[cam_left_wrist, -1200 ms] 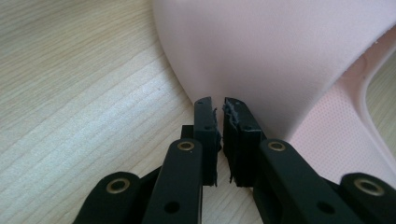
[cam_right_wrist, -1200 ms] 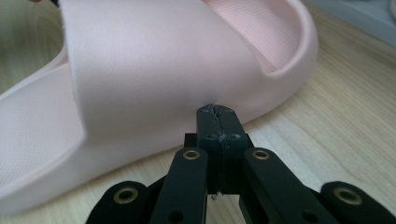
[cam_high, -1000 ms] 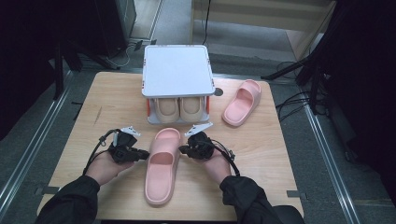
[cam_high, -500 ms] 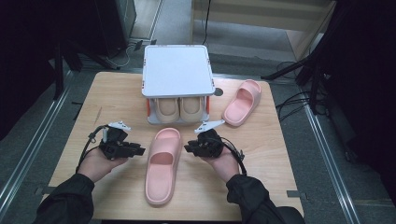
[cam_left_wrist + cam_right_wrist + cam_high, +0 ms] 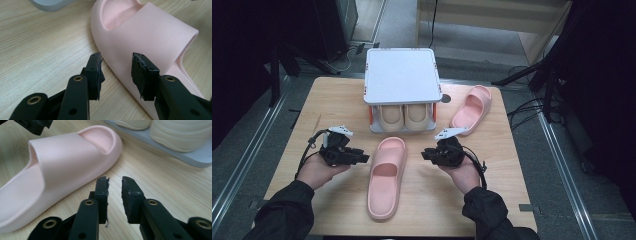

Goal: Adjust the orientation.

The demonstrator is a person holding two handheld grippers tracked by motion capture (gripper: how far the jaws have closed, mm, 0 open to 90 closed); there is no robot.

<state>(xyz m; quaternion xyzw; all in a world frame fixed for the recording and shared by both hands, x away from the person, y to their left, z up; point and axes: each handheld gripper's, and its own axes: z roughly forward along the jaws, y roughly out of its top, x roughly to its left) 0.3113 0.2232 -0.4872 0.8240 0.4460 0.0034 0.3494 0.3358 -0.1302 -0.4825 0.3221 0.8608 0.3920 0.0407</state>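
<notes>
– How will the pink slipper (image 5: 386, 177) handle, the one lying lengthwise on the table (image 5: 302, 110) between your two hands?

– Light, I judge, and soft: it looks like one piece of moulded foam with a matte skin, so it should not slip, but it will squash if I pinch hard. My left gripper (image 5: 362, 158) sits just left of it and my right gripper (image 5: 424, 154) just right, neither touching. Both pairs of jaws have just been working, the left opening, the right closing a little again; now both stand apart with nothing between them, the left pair wider.

– Where would you take hold?

– On the thick side wall beside the strap, or on the strap's edge, one gripper per side. The sole is too broad to span.

– What do the cameras add to each other?

– The left gripper view shows the slipper (image 5: 150, 37) so close that I see the dimpled footbed and the rim just beyond my jaws. The right gripper view shows the open toe of the slipper (image 5: 57, 157) and, farther off, the cream shoes (image 5: 180, 132) on the rack's base. The high view gives the far part: the white rack (image 5: 401, 75) with that cream pair (image 5: 404, 117) under it, and the second pink slipper (image 5: 471, 109) at the far right.
</notes>
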